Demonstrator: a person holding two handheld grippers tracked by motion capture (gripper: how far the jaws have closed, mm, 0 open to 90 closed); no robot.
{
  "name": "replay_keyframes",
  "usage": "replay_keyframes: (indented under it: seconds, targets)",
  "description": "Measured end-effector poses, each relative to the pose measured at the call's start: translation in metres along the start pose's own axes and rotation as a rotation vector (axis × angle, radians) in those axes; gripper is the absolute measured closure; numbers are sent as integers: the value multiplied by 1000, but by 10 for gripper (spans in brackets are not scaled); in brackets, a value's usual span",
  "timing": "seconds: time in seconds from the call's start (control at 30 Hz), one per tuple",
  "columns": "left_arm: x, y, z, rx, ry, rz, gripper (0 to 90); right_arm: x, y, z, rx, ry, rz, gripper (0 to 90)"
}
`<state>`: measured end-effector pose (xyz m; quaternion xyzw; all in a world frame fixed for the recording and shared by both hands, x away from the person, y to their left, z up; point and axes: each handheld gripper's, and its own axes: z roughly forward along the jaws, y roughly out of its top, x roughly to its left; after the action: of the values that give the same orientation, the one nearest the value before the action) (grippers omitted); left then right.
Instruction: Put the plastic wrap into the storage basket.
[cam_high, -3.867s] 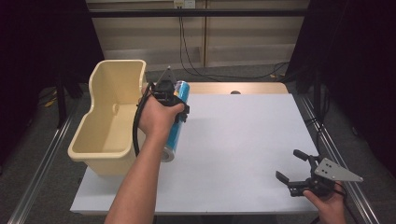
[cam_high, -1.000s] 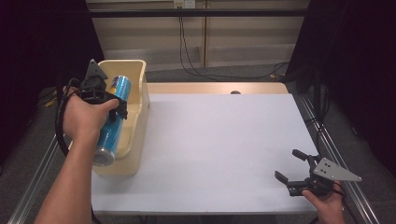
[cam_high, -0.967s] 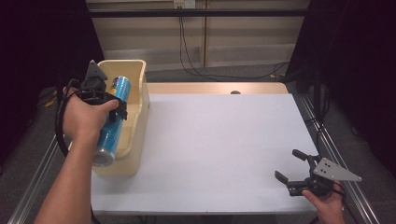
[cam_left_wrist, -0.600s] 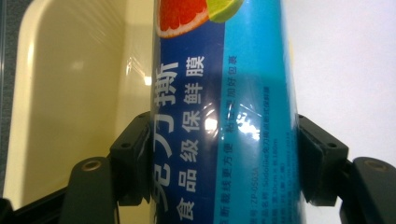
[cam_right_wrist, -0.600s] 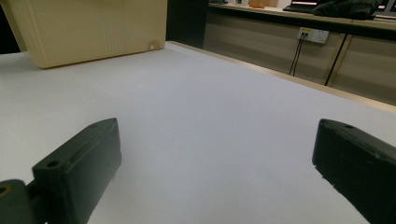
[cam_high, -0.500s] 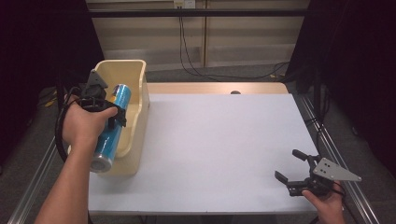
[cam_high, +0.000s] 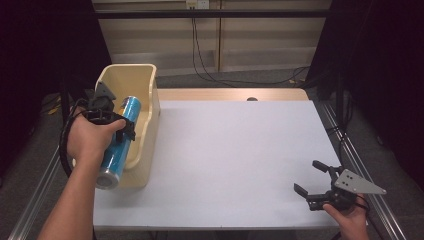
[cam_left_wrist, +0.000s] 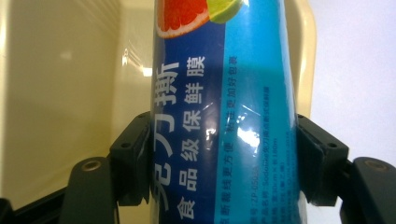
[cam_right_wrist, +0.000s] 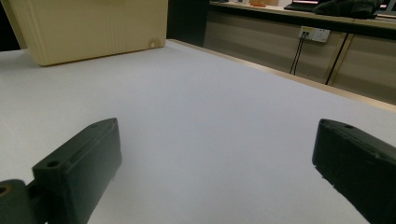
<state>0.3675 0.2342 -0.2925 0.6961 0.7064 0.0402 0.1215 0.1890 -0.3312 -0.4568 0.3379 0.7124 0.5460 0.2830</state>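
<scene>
One blue tube (cam_high: 118, 141) with fruit print, probably cling film, is clamped by left claw (cam_high: 112, 120) over one beige bin (cam_high: 148, 90); right claw (cam_high: 314, 183) gapes.

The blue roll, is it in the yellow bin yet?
Not yet. Lifting looks done: the left gripper has its fingers shut on the blue roll, held over the yellow bin. Lowering and letting go are left. The right gripper waits open over the table.
</scene>
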Motion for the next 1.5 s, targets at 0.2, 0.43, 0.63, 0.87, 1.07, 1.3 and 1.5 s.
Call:
replay_keyframes:
  seconds: [0.2,0.43,0.63,0.87,1.07,1.3,1.5]
  targets:
    - [-1,0,2,3,-4,-3,319,0,0,0,0,2,-3,8]
    - [-1,-1,2,20,-11,-20,319,1,0,0,1,4,-3,8]
    - [-1,0,1,28,-8,-14,317,1,0,0,1,2,-2,8]
    - [-4,4,-34,-56,-24,2,362,1,0,1,4,2,-5,8]
    - [-12,3,-39,-83,-57,14,313,4,2,2,2,9,-13,9]
    - [-24,5,-40,-94,-79,46,265,3,2,2,1,7,-8,8]
    - [-36,6,-31,-92,-105,74,222,3,2,3,3,10,-13,8]
